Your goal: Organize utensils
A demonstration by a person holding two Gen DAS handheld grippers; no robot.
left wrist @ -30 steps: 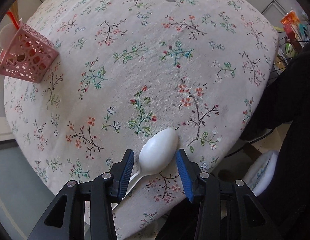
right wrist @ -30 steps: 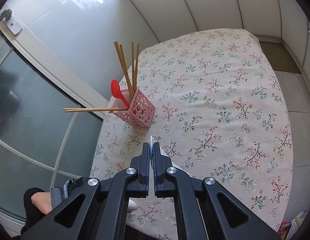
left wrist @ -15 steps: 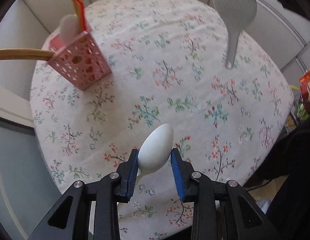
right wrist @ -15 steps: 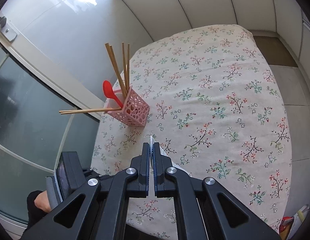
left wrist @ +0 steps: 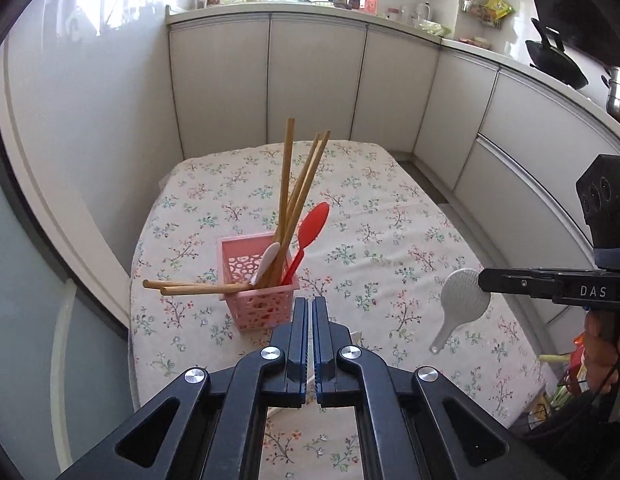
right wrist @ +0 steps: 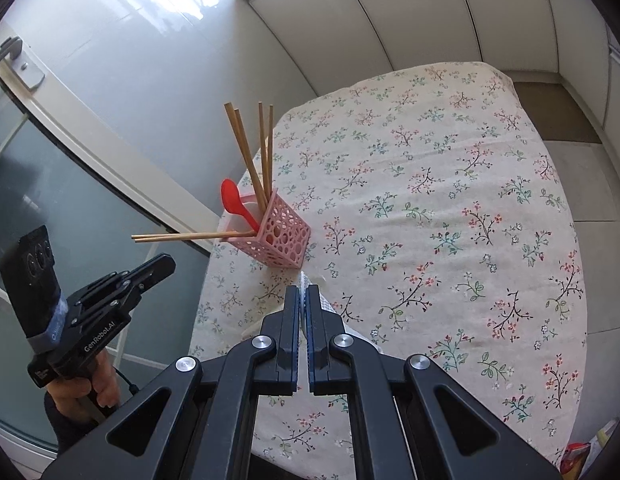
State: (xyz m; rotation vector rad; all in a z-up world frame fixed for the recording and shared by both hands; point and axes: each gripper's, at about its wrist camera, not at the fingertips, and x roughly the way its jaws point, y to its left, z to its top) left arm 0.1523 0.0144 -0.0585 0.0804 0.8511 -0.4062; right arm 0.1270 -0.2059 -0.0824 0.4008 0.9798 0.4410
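Evidently both utensils are being carried at once toward the pink holder (left wrist: 257, 280), which stands on the floral tablecloth (left wrist: 390, 240) at 11 o'clock of the left gripper (left wrist: 311, 304). Its jaws are clamped on a thin white spoon (left wrist: 310, 356), seen edge-on. The right gripper (right wrist: 302, 292) is shut on the grey rice paddle (left wrist: 464, 300), held by its blade so the handle hangs free for insertion.
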